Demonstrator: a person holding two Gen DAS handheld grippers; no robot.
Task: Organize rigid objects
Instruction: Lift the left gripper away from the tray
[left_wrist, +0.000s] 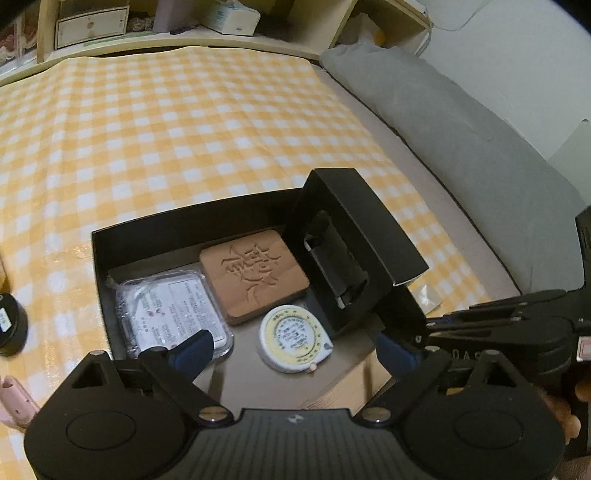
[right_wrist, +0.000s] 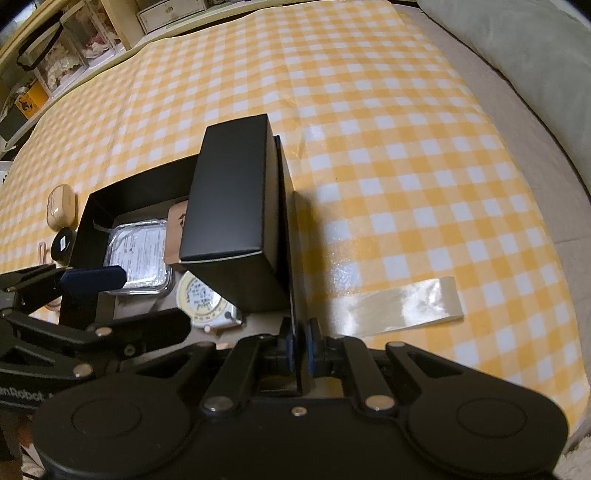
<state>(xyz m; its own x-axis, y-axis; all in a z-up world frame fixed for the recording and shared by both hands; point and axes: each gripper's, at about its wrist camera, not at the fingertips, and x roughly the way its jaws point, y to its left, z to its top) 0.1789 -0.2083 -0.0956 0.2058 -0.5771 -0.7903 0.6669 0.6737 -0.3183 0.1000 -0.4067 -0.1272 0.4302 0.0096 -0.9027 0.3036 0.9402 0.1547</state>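
Tilted small black box (left_wrist: 351, 243) blocks the tray's (left_wrist: 155, 221) right side; left stays open.

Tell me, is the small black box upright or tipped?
Tipped: the small black box leans in the big box, its open side showing.

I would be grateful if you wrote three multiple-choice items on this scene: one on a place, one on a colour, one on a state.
1. Where does the round tape measure lie?
A. Inside the black tray
B. On the grey cushion
C. On the shelf

2. What colours is the checked cloth?
A. Blue and white
B. Yellow and white
C. Red and black

3. How does the right hand-held gripper stand?
A. Wide open over the cloth
B. Shut on the tray's right wall
C. Holding the tape measure

Key: 1 A, it rests on the tray floor beside the brown tile; 2 B, yellow and white squares; 3 B, its pads pinch the thin black wall.
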